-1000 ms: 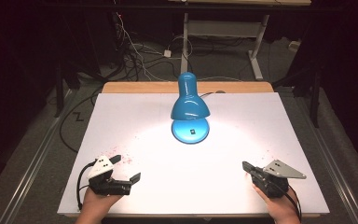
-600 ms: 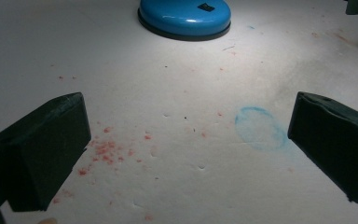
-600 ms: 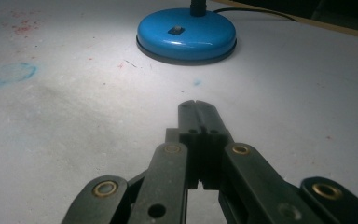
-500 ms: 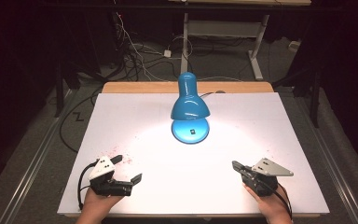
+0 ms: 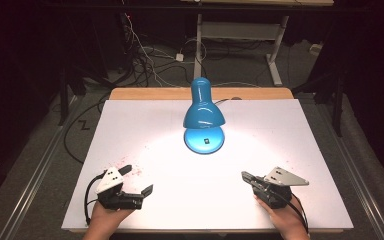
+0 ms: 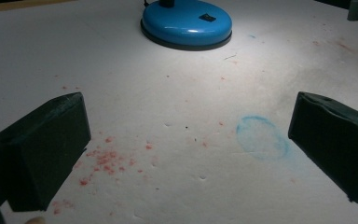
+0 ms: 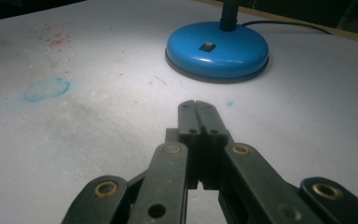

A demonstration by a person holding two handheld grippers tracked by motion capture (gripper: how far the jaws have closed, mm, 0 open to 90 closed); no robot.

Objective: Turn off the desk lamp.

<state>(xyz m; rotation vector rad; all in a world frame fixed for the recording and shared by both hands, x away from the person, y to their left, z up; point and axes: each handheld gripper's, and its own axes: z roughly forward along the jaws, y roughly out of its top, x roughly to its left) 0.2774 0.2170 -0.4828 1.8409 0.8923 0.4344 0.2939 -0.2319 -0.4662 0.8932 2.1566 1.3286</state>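
The blue desk lamp (image 5: 203, 117) stands on the white table (image 5: 300, 130), toward the far edge and about at the middle of its width, and it is lit. In the high view its shade covers the back part of its round base (image 5: 205, 141), so the stem cannot be seen there. In the left gripper view the base (image 6: 186, 23) is cut off at the top of the picture, and in the right gripper view only the base (image 7: 216, 49) and the foot of the stem appear, with a small switch on top whose position I cannot make out. A dark cable (image 7: 284, 24) leaves the base behind the stem.

The left gripper (image 5: 130, 182) is held by a hand (image 5: 105, 222) near the front edge, well apart from the lamp and to its left. Its jaws stand wide apart and hold nothing. The right gripper (image 5: 246, 176) is near the front edge too, to the right of the lamp, and its jaws are pressed together with nothing between them; they point toward the base.

Between the lamp and the left gripper the table carries small red specks (image 6: 107, 158) and a faint blue ring mark (image 6: 261, 137). Beyond the far edge of the table, behind the lamp, the floor is dark and has many loose cables (image 5: 145, 50) and the legs of a metal frame (image 5: 275, 50); details there are hard to see.
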